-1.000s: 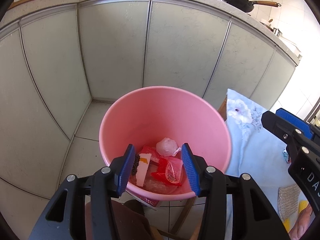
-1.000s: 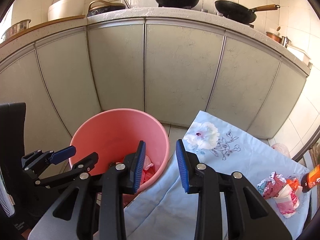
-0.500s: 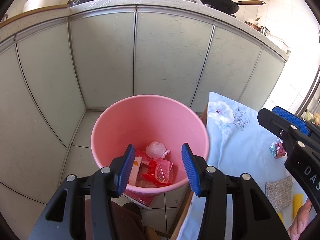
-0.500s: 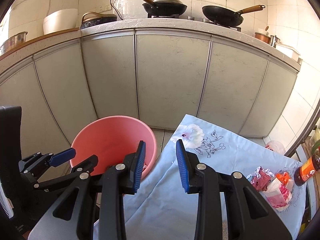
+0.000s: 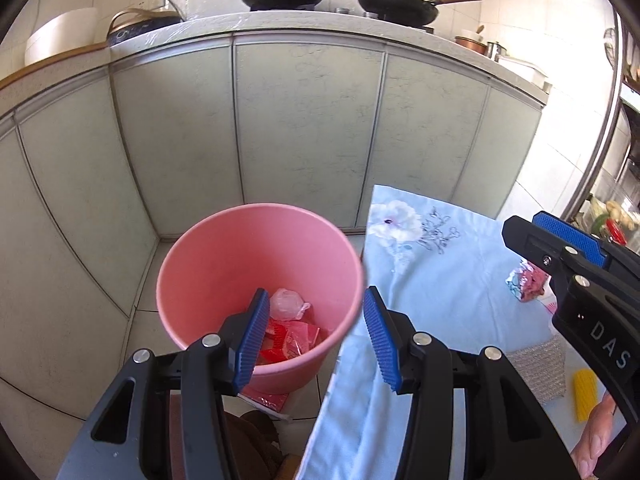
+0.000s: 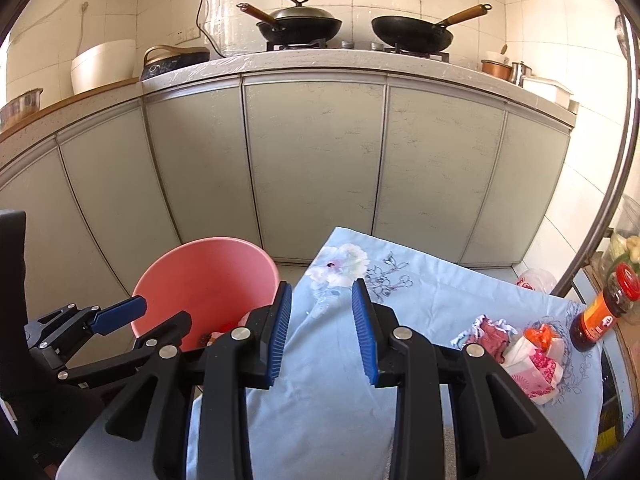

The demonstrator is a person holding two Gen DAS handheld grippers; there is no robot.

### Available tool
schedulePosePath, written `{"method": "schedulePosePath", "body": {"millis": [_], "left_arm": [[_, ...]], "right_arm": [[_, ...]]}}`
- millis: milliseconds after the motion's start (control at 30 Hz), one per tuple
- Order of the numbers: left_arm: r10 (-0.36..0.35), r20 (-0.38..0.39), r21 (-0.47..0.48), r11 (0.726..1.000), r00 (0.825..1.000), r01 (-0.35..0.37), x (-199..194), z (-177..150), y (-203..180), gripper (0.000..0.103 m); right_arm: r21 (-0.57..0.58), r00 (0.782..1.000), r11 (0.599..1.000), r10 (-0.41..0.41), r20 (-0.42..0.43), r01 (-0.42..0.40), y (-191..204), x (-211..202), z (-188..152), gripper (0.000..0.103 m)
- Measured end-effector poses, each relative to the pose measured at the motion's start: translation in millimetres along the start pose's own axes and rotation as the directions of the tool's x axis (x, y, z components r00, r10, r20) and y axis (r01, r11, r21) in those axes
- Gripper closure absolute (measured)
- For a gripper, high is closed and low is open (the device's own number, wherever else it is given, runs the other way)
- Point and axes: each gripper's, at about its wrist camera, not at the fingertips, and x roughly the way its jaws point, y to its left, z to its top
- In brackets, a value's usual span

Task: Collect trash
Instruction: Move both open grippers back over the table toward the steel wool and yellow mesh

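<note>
A run of pale grey-green cabinet doors is seen well ahead of both grippers, under a speckled stone counter on which two black woks with wooden handles are set, out of the way of the work.

Below and ahead of the right gripper, a table is covered by a light blue cloth with a printed flower; the cloth is draped over the near edge, probably so that the tabletop is protected.

A round pink plastic bucket is stood on the floor just beside that table edge, ahead of and beneath the left gripper, presumably so that rubbish can be dropped in with a short reach. Red wrappers and a crumpled clear plastic bag are already lying in its bottom.

The remaining trash is found to the right of the right gripper: a cluster of crumpled wrappers and a paper cup on the cloth, close to a dark sauce bottle with a red cap, which is likely not rubbish. A silver scouring pad and a yellow item, too small to identify, are seen to the right of the left gripper.

The left gripper is held with its blue pads wide apart and nothing between them. The right gripper's pads are set closer together, yet a clear gap is shown and nothing is grasped. It is judged that the wrapper cluster is to be collected next.
</note>
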Motion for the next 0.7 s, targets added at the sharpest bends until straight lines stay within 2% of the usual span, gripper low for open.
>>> {"method": "schedulePosePath", "body": {"millis": [167, 400, 600, 700], "left_arm": [[-0.030, -0.003, 0.040, 0.999, 1.000, 0.030, -4, -2, -19, 0.055], [-0.114, -0.025, 0.094, 0.989, 0.993, 0.116, -8, -7, -48, 0.054], [-0.208, -0.085, 0.150, 0.964, 0.974, 0.219, -2, -13, -76, 0.049], [-0.254, -0.137, 0.169, 0.946, 0.957, 0.276, 6, -20, -92, 0.048]], "right_arm": [[0.041, 1.000, 0.999, -0.022, -0.003, 0.022, -22, -7, -9, 0.071], [0.109, 0.997, 0.992, -0.069, -0.027, 0.071, -67, -21, -32, 0.071], [0.186, 0.988, 0.971, -0.138, -0.071, 0.149, -125, -40, -62, 0.071], [0.235, 0.984, 0.957, -0.152, -0.097, 0.171, -152, -50, -78, 0.071]]}}
